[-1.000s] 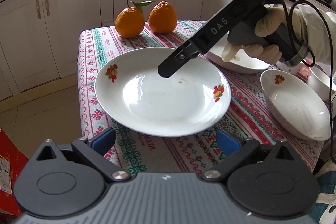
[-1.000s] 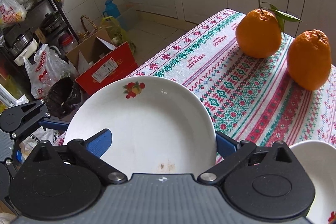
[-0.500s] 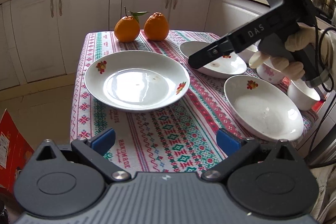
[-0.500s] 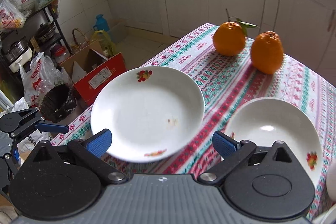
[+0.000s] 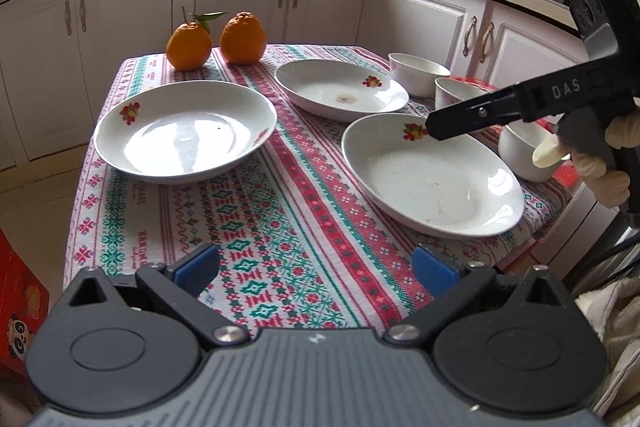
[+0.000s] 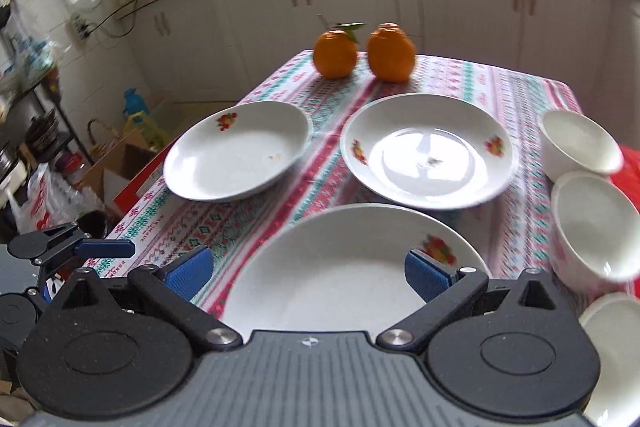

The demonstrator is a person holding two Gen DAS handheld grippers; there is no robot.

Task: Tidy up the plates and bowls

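Left wrist view: three plates lie apart on the tablecloth (image 5: 280,227), the nearest plate (image 5: 432,183) under the right gripper (image 6: 308,269). Both the right gripper and the left gripper (image 5: 316,267) are spread wide, nothing held. Glazed ware is judged stiff, slippery, breakable; the rim is to be gripped.

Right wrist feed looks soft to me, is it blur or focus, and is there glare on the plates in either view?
Right wrist view: motion blur smears the two oranges, the patterned tablecloth and the nearest white floral plate; window glare on the far right plate. Left wrist view: sharp, with glare on the left white plate; fisheye bends the counter.
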